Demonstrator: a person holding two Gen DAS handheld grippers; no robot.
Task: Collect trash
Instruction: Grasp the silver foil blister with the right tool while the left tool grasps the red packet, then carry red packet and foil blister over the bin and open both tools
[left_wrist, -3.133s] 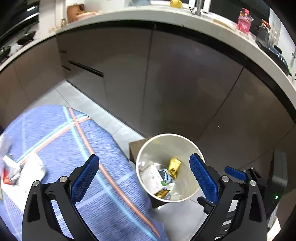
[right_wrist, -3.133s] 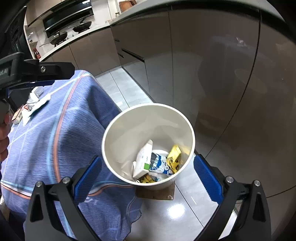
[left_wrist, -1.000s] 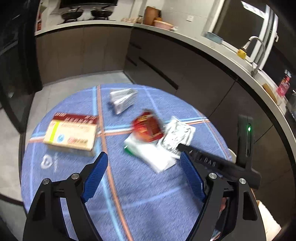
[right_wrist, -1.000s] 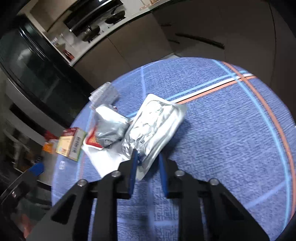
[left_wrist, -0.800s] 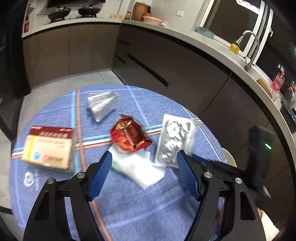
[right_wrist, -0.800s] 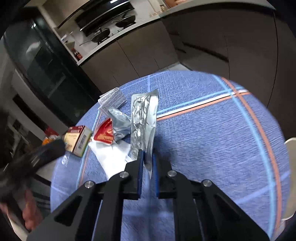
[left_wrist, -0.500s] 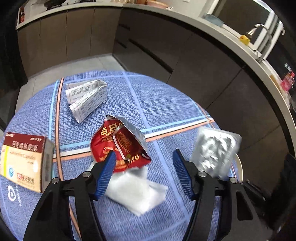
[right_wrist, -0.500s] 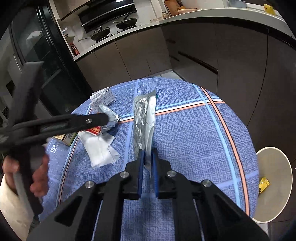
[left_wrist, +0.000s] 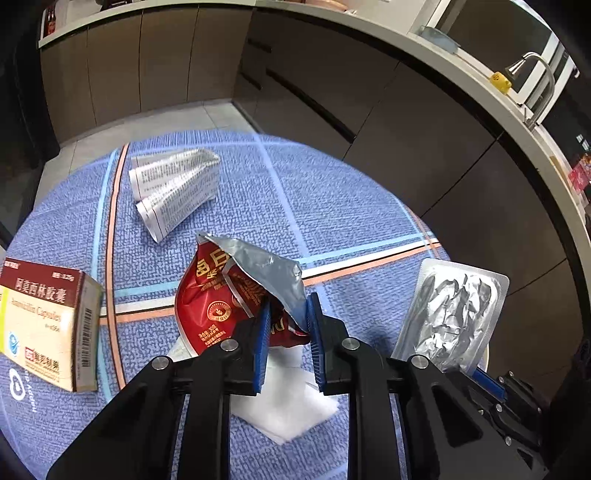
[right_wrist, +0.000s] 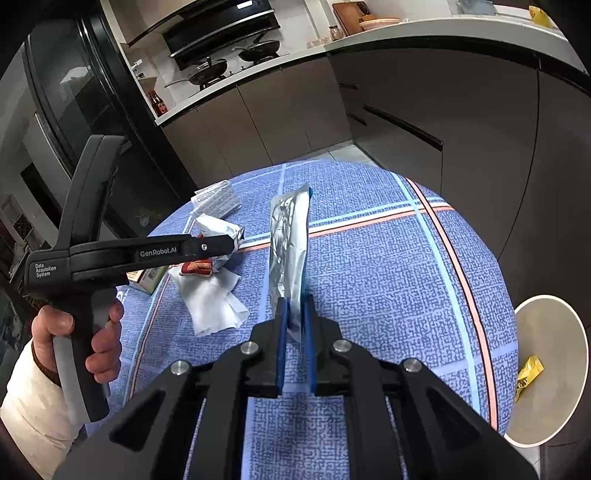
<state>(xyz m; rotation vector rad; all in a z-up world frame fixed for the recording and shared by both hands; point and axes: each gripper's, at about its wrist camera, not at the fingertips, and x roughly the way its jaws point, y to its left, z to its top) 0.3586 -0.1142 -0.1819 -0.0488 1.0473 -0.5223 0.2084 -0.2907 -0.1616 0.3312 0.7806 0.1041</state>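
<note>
The blister pack (right_wrist: 290, 254) is held upright in the right gripper (right_wrist: 294, 325); the bin (right_wrist: 546, 369) lies rightward (below worktop level). The red wrapper (left_wrist: 229, 306) has just been clamped by the left gripper (left_wrist: 286, 325).

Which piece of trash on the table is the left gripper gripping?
The red snack wrapper, torn open with its silver lining showing; the left gripper has just closed on its edge. The tissue, leaflet and box lie untouched.

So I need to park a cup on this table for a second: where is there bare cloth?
The half of the table towards the bin, right of the orange stripe crossing, is bare. It is crowded on the far side: leaflet, red wrapper, tissue and box lie close together.
</note>
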